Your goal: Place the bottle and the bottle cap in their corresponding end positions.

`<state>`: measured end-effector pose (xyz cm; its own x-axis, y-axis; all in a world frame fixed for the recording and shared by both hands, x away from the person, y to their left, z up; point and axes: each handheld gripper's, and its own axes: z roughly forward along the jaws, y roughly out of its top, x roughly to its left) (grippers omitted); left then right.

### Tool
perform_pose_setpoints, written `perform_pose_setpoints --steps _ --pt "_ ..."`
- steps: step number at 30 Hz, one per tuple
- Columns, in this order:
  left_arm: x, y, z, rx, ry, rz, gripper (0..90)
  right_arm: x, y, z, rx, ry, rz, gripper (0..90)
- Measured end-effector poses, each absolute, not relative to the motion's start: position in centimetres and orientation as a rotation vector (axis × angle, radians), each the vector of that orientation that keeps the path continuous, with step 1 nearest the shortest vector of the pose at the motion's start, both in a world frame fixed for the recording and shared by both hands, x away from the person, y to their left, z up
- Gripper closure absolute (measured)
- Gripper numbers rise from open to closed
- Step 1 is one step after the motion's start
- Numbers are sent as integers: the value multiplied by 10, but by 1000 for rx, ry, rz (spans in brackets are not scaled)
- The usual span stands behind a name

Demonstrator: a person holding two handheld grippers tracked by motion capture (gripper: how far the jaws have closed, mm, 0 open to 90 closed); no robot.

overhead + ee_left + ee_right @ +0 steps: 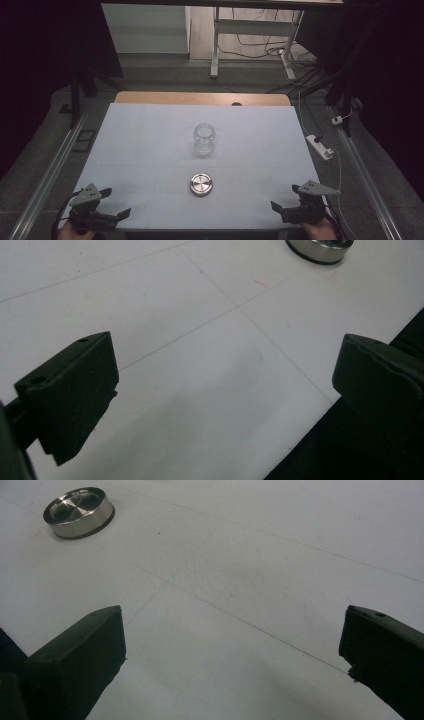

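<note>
A clear glass jar (pixel 204 138) stands upright and uncapped in the middle of the white table (pixel 150 145). In front of it lies a round metal lid (pixel 201 184) (pixel 320 250) (pixel 78 512), flat on the table. My left gripper (pixel 116 203) (pixel 225 385) rests open at the front left corner, nothing between its jaws. At the front right corner my right gripper (pixel 285 197) (pixel 232 645) is open too and holds nothing. Both point inward toward the lid, well apart from it.
A wooden strip (pixel 202 98) runs along the table's far edge. A power strip (pixel 320 146) and cables lie on the floor to the right. A white desk frame (pixel 252 35) stands beyond. Metal rails (pixel 45 175) flank the table.
</note>
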<state>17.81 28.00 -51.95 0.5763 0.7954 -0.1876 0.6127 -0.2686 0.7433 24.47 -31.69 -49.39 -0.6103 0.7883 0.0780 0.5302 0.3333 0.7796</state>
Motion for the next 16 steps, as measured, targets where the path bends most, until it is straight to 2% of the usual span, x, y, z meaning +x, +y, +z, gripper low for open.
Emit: perform_pose_setpoints --steps 16 --pt "168 288 -522 1981 1196 309 0 236 -324 -493 1207 2306 1113 0"
